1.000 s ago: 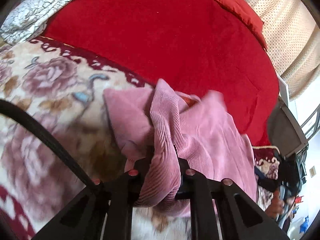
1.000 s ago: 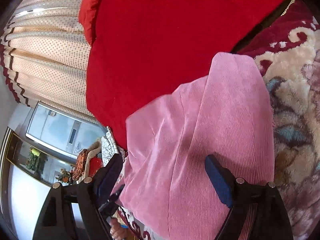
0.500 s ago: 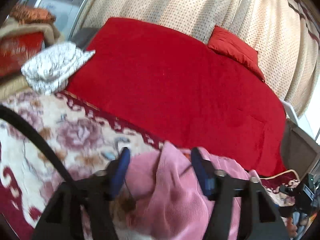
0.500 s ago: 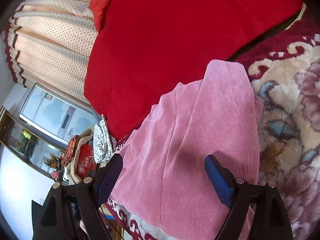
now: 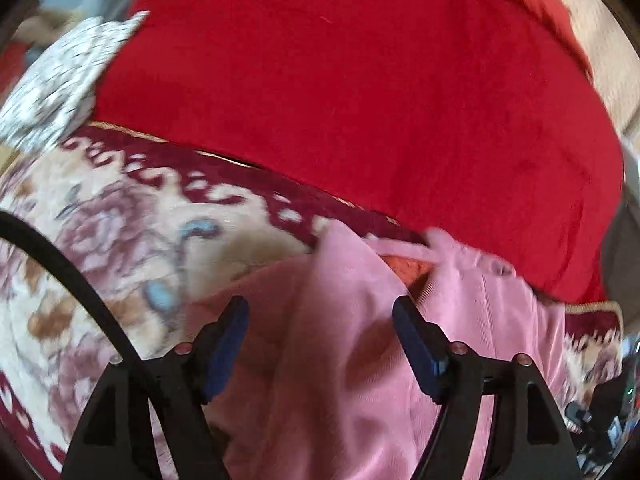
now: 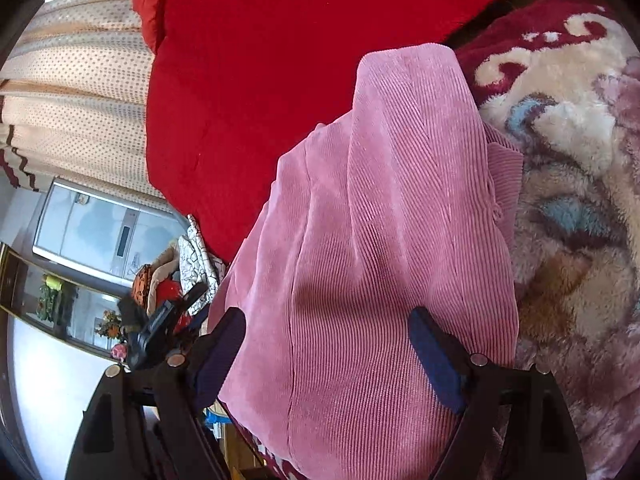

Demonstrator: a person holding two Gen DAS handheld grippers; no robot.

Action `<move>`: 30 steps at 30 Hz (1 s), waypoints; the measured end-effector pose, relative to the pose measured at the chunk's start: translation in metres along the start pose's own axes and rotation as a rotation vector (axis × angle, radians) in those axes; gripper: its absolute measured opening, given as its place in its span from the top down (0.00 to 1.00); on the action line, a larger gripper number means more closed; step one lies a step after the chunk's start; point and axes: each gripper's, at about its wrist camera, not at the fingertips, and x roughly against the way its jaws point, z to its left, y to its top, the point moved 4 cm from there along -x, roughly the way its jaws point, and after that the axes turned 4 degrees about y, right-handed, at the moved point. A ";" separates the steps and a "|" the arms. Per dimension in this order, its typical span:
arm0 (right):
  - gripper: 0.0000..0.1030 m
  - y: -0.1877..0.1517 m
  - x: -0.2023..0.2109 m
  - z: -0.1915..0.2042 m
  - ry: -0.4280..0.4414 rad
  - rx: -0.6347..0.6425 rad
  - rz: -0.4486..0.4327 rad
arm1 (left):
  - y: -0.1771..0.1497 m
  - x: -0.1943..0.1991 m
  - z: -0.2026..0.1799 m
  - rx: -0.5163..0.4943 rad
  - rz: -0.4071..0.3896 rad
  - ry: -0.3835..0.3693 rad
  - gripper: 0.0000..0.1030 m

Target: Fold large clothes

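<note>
A pink ribbed garment (image 5: 352, 340) lies on the floral plush blanket (image 5: 132, 224), with an orange-red lining showing at its collar (image 5: 408, 268). My left gripper (image 5: 320, 312) hovers above it, its jaws opening, and the cloth lies below the blue pads without touching them. In the right wrist view the same pink garment (image 6: 384, 220) lies folded lengthwise over the blanket (image 6: 576, 184). My right gripper (image 6: 326, 320) stands open just above the cloth, and nothing is pinched between its fingers.
A red bedspread (image 5: 360, 92) covers the far part of the bed, with a red pillow (image 6: 150, 4) by dotted curtains (image 6: 72, 92). A folded black-and-white patterned cloth (image 5: 68, 76) lies at the left. A cabinet and clutter (image 6: 160, 288) stand beyond the bed's edge.
My left gripper let go of the pink garment's bunched fold, opened wide and lifted back from it. The right gripper stayed open and sank slightly toward the cloth.
</note>
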 end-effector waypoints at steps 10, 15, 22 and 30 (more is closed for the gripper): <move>0.17 -0.004 -0.003 0.005 -0.005 0.061 0.002 | -0.002 -0.049 0.002 -0.001 0.128 0.000 0.72; 0.17 -0.005 -0.006 0.009 -0.010 0.071 -0.005 | 0.005 -0.019 0.015 0.048 0.008 -0.143 0.95; 0.17 -0.008 -0.007 0.013 -0.027 0.089 -0.024 | 0.008 0.013 0.052 0.176 -0.085 -0.152 0.94; 0.17 -0.008 -0.011 0.017 -0.059 0.100 -0.030 | -0.004 0.020 0.085 0.360 -0.066 -0.127 0.51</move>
